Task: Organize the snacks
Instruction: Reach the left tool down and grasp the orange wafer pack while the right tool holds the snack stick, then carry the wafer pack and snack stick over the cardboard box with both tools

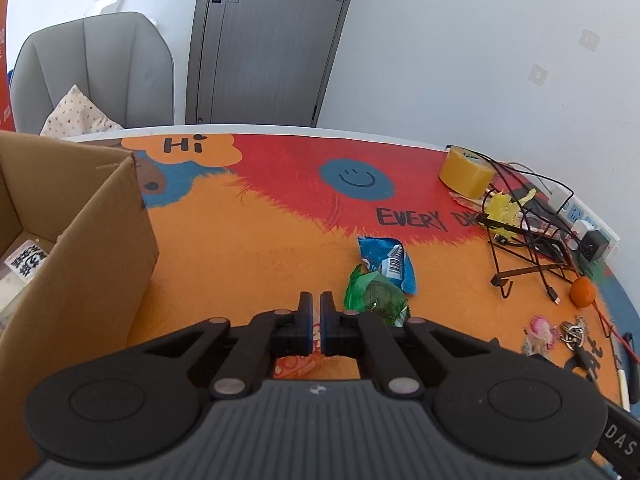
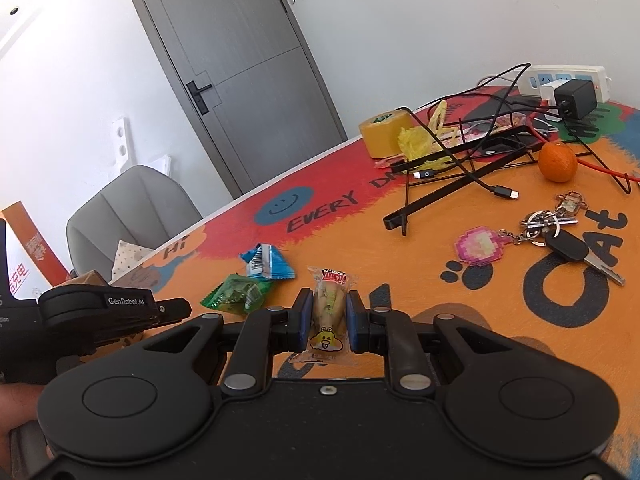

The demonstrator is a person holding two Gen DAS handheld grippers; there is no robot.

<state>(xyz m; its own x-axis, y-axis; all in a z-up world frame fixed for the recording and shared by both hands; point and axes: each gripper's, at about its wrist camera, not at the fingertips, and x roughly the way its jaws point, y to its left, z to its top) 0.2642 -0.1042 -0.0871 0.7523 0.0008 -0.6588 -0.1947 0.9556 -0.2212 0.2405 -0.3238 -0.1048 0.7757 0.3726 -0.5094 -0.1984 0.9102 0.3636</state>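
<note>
**Both grippers loaded, two packets left on the mat**

The left gripper [image 1: 315, 322] is clamped on a thin orange-printed snack packet [image 1: 295, 364], beside the cardboard box [image 1: 92, 248] at left. The right gripper [image 2: 329, 320] squeezes a clear biscuit packet [image 2: 329, 312]. The green packet [image 1: 376, 292] and blue packet [image 1: 386, 262] lie touching, farther right. The thin wrapper could slip free before reaching the box.

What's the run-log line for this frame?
left tongs: shut on orange-white packet | right tongs: shut on clear snack pack | loose: green packet, blue packet
</note>
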